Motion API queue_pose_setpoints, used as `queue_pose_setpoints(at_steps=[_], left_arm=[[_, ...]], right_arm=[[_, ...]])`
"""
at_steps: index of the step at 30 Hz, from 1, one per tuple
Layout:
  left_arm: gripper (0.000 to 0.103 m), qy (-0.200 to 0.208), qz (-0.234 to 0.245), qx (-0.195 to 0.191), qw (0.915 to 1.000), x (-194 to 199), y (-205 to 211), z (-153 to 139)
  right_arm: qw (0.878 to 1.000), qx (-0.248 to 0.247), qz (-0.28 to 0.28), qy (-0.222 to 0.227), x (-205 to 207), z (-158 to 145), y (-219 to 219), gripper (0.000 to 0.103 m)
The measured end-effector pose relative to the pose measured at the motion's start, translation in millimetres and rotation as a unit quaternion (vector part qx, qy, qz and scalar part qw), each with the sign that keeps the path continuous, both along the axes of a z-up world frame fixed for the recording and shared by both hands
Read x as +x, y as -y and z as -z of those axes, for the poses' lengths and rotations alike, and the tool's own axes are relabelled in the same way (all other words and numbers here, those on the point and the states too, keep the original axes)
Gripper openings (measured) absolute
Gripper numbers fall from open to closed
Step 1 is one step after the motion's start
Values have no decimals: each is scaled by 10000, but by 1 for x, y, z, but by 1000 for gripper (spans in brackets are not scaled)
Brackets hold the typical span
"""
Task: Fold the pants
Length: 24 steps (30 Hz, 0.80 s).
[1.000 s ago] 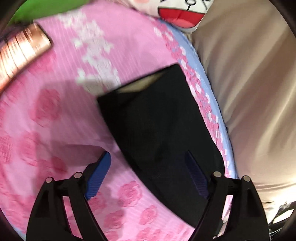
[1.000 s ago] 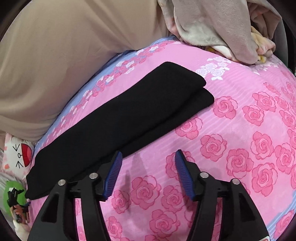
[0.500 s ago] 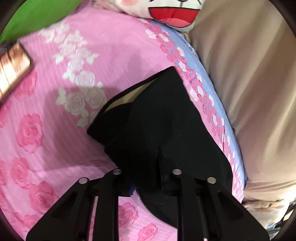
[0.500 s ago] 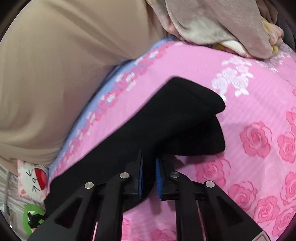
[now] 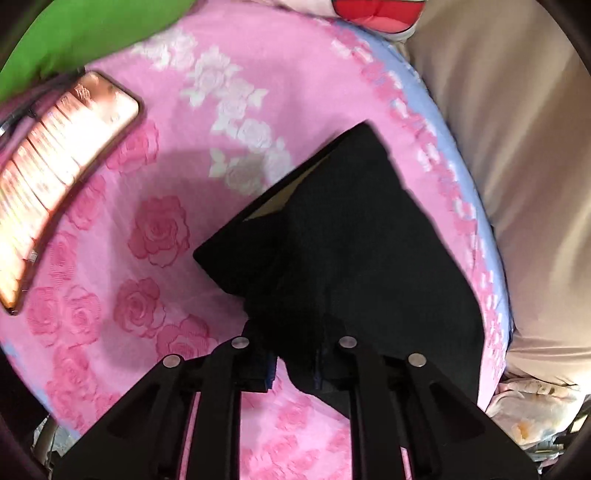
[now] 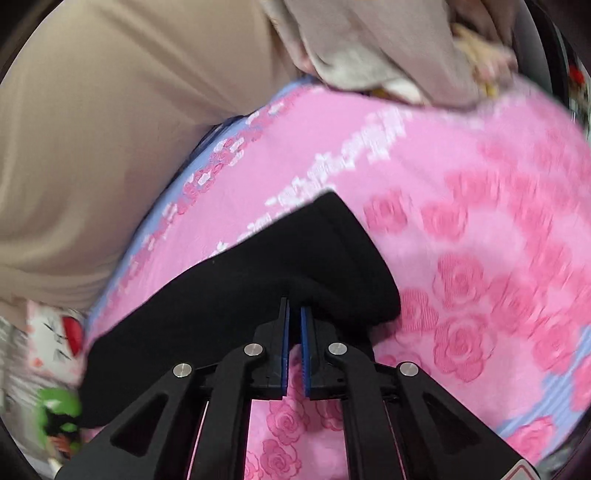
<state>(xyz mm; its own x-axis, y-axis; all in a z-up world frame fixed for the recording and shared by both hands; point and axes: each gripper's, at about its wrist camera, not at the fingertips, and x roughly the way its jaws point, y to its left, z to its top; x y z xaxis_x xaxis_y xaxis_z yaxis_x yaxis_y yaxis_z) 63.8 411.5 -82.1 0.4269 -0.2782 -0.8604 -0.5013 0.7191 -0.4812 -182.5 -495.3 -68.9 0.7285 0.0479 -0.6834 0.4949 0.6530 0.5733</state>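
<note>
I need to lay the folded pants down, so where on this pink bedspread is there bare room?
Bare rose-print bedspread lies right of the black pants, below the beige clothes pile. Another free patch sits between the pants and the phone. The strip between the pants and the beige cushion is narrow, and the toys crowd that corner.

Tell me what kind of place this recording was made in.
Probably a bedroom at home: a pink rose-print bedspread under the black pants, a cartoon-face cushion, and a heap of laundry.
</note>
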Motion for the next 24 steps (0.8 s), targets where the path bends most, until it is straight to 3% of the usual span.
queue_pose_setpoints(at_steps=[2, 4, 6, 8, 9, 11, 14, 16, 17, 19, 20, 22, 24], left_arm=[[14, 41, 83, 209, 9997, 1, 5, -7], [14, 43, 232, 531, 9983, 4, 14, -15], [19, -24, 168, 552, 9983, 2, 14, -14], [21, -18, -45, 520, 9986, -6, 11, -17], [21, -2, -115, 597, 9981, -9, 11, -19], [21, 73, -199, 971, 9950, -16, 19, -32], [21, 276, -160, 1614, 9864, -19, 39, -57], [22, 416, -90, 1788, 9830, -21, 52, -71], [21, 472, -51, 1831, 9819, -22, 59, -76], [25, 590, 94, 1934, 9793, -23, 73, -85], [27, 645, 213, 1969, 9781, -22, 81, -88], [29, 694, 490, 1951, 9771, -14, 100, -88], [29, 684, 708, 1895, 9769, -3, 119, -85]], right_arm=[[9989, 377, -47, 266, -8, 2, 4, 11], [9986, 415, -118, 312, -11, -3, 3, 24], [9992, 272, -93, 288, -18, -12, 1, 30], [9991, -151, 243, 326, -30, -30, 4, 61], [9982, -325, 388, 316, -33, -33, 6, 67], [9949, -800, 595, 133, -28, -41, 18, 71], [9976, -638, 126, -249, 7, -22, 38, 70], [9970, -384, -354, -567, 37, 1, 41, 74], [9959, -700, -421, -384, 42, -3, 35, 69], [9946, -290, -961, -265, 57, 3, 20, 54], [9912, -668, -1057, -434, 63, 0, 8, 32], [9861, -959, -1234, -563, 71, -8, 0, 20], [9853, -1207, -1147, -376, 69, -33, 5, 12]])
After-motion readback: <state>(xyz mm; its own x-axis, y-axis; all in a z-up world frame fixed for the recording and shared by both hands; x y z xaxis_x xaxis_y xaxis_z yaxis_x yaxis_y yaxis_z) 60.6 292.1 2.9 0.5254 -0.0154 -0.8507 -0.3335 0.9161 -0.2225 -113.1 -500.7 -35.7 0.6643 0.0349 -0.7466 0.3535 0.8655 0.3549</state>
